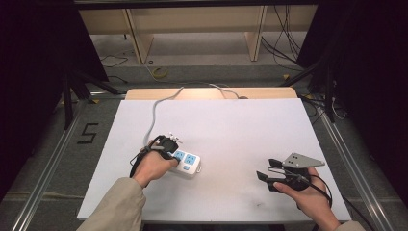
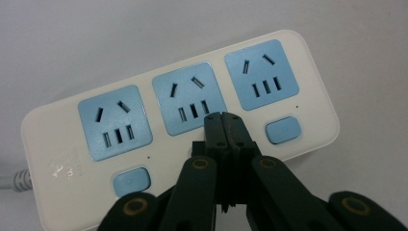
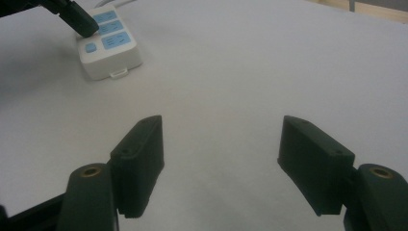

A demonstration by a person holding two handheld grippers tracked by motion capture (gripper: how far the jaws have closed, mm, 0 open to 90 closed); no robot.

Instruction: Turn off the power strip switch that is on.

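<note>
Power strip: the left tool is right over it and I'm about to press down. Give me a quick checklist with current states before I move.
1. Left tool shut to a single tip: ok, jaws pressed together.
2. Tip position: over the power strip, at the lower edge of the middle socket. Whether the middle switch lies beneath the tool: cannot tell.
3. Tip touching the strip: cannot tell.
4. Sockets free of plugs: ok, all three seen empty.
5. Strip flat on the white table: ok.
6. Right tool clear of the work: ok, open, holding nothing, well off to the side.
</note>
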